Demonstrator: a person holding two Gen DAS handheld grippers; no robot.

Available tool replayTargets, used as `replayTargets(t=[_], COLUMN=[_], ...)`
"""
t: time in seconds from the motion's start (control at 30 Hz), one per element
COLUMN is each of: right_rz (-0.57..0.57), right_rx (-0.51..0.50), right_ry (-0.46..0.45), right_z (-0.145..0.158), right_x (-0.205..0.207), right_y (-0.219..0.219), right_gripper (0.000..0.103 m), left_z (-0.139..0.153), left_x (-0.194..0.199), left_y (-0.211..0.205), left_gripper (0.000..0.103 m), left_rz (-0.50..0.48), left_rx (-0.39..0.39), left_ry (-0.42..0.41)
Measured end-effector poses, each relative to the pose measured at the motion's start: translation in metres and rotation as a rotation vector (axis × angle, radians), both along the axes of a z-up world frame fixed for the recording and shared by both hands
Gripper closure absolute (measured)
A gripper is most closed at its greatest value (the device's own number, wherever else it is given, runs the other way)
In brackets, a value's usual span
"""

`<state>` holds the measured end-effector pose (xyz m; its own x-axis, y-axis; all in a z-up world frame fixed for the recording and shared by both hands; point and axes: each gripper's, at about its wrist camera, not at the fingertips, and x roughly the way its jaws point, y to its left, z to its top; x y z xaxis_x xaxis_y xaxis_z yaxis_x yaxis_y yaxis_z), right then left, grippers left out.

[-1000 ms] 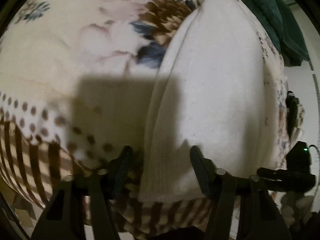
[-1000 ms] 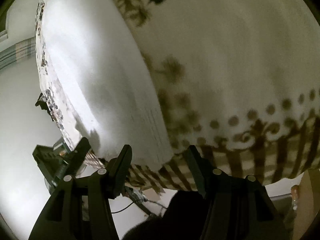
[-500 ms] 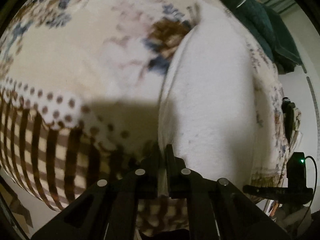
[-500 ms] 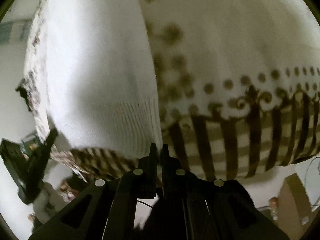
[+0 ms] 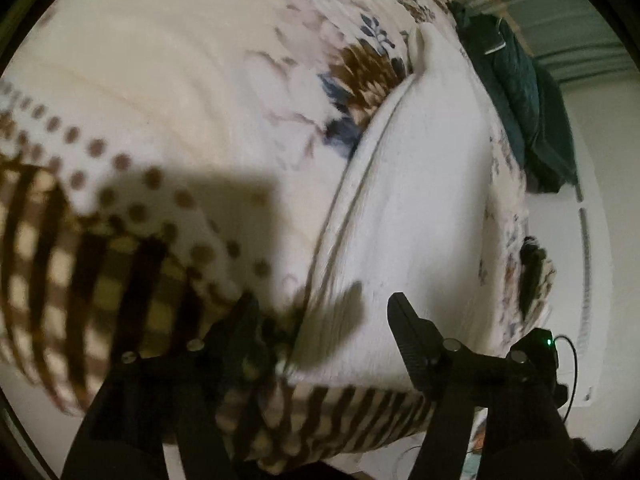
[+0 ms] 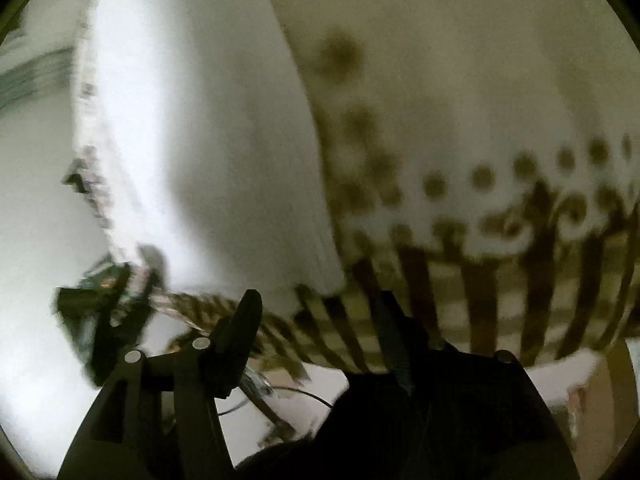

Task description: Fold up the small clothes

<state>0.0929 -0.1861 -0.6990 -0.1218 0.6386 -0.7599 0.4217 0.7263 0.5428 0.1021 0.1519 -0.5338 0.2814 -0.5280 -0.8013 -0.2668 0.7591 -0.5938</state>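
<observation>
A white knit garment (image 5: 412,216) lies flat in a long folded strip on a floral blanket (image 5: 168,92); its ribbed hem points toward me. My left gripper (image 5: 324,316) is open, its fingers astride the hem's left corner, just above the cloth. In the right wrist view the same garment (image 6: 208,128) runs up the left half, ribbed hem (image 6: 320,264) nearest. My right gripper (image 6: 316,312) is open and empty, just below the hem's right corner. The view is blurred by motion.
The blanket has a brown dotted and striped border (image 5: 100,264) hanging over the near edge. A dark green garment (image 5: 520,92) lies at the far right. The other gripper's black body (image 5: 536,348) with a green light sits at right. White floor (image 6: 36,208) lies beyond the edge.
Both grippers were open a second ago, shut on the garment's hem corners half a second ago, and are now open again and drawn slightly back. The garment lies flat.
</observation>
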Motion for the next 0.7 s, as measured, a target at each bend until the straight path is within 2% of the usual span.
replayTargets(t=[0.07,0.13,0.2,0.3,0.37,0.5,0.53,0.57,0.6,0.67,0.7], right_rz=[0.001,-0.018,-0.062,-0.105,-0.123,-0.119,-0.127,-0.142,-0.157,-0.192,-0.199], right_rx=[0.003,0.013,0.079,0.176,0.241,0.248,0.25,0.25,0.252,0.243,0.242], right_ry=[-0.063,-0.082,-0.084,-0.137,-0.149,-0.118,-0.115,-0.107,-0.101,-0.093,-0.094], right_z=[0.0,-0.011,-0.029,-0.035,-0.037,-0.047,-0.049,-0.051,-0.053,-0.054,-0.053], right_x=[0.005,0.011,0.016,0.023,0.024,0.021,0.021,0.019,0.019,0.021,0.02], right_y=[-0.005,-0.006,0.0,0.011,0.023,0.052,0.053,0.055,0.053,0.053,0.054], right_gripper=[0.042,0.042,0.042,0.041,0.047,0.061,0.073,0.078,0.078,0.085,0.085], left_z=[-0.017,-0.029,-0.033,-0.033,-0.031,-0.026,-0.025,-0.024,-0.023,-0.022,-0.02], left_x=[0.009,0.017,0.024,0.028,0.027,0.024,0.023,0.023,0.023,0.022,0.021], left_y=[-0.007,-0.014,-0.025,-0.034,-0.036,-0.043,-0.045,-0.047,-0.048,-0.052,-0.052], left_gripper=[0.039,0.039,0.039,0.038,0.038,0.041,0.041,0.046,0.067,0.089,0.089], left_rz=[-0.014,-0.038,-0.062,-0.076,-0.07,-0.09,-0.094,-0.097,-0.099,-0.106,-0.103], left_rx=[-0.055,-0.089,-0.094,-0.099,-0.125,-0.089,-0.076,-0.066,-0.051,-0.046,-0.04], left_ry=[0.019,0.03,0.028,0.033,0.033,0.025,0.023,0.022,0.025,0.027,0.022])
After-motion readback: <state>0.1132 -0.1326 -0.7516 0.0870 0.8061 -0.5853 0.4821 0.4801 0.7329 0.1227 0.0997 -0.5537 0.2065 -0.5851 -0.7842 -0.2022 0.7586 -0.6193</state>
